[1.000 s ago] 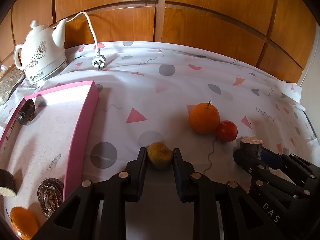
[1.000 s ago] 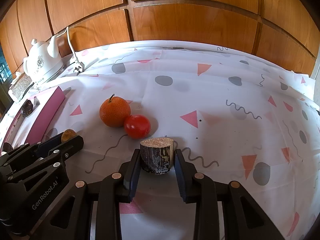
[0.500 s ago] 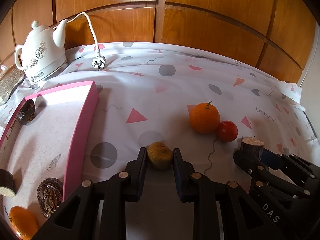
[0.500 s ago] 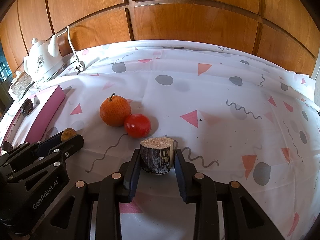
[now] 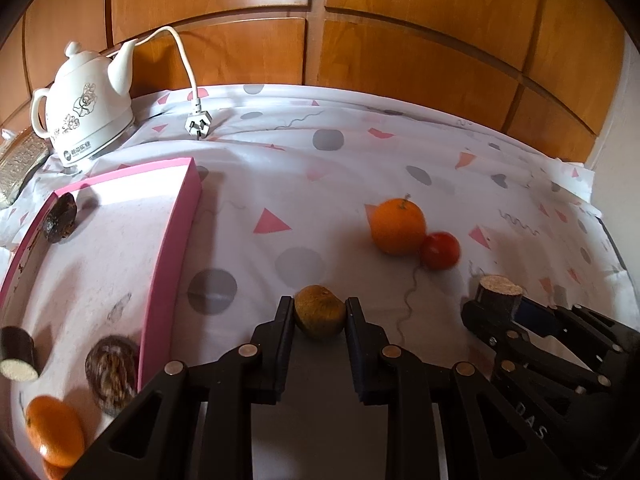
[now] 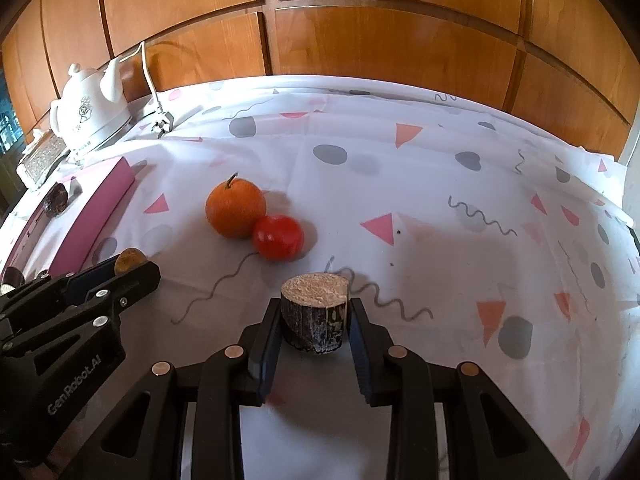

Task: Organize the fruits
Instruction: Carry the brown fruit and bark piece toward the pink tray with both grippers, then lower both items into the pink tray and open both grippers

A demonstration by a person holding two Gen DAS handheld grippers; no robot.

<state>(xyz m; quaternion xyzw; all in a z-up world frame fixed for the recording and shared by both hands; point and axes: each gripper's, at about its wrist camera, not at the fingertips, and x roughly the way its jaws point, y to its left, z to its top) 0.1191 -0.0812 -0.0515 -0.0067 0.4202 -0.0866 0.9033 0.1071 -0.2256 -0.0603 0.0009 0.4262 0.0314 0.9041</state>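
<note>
My left gripper (image 5: 320, 314) is shut on a small brown-green fruit (image 5: 320, 317), held just above the cloth to the right of the pink tray (image 5: 168, 264). My right gripper (image 6: 314, 322) is shut on a dark sugarcane stub (image 6: 314, 316) with a pale cut top. Ahead of both lie an orange (image 5: 397, 226) (image 6: 235, 209) and a red tomato (image 5: 440, 251) (image 6: 278, 237), touching each other. The tray holds a dark round fruit (image 5: 60, 218), another cane stub (image 5: 18, 354), a brown round fruit (image 5: 110, 372) and an orange (image 5: 54, 430).
A white kettle (image 5: 86, 106) stands at the back left, its cord and plug (image 5: 198, 124) lying on the patterned cloth. Wooden panels close off the back. The cloth's right edge (image 6: 616, 184) drops off.
Both grippers keep their hold. The left wrist view has shifted slightly, so the tray and the fruit on it sit a little further right and lower.
</note>
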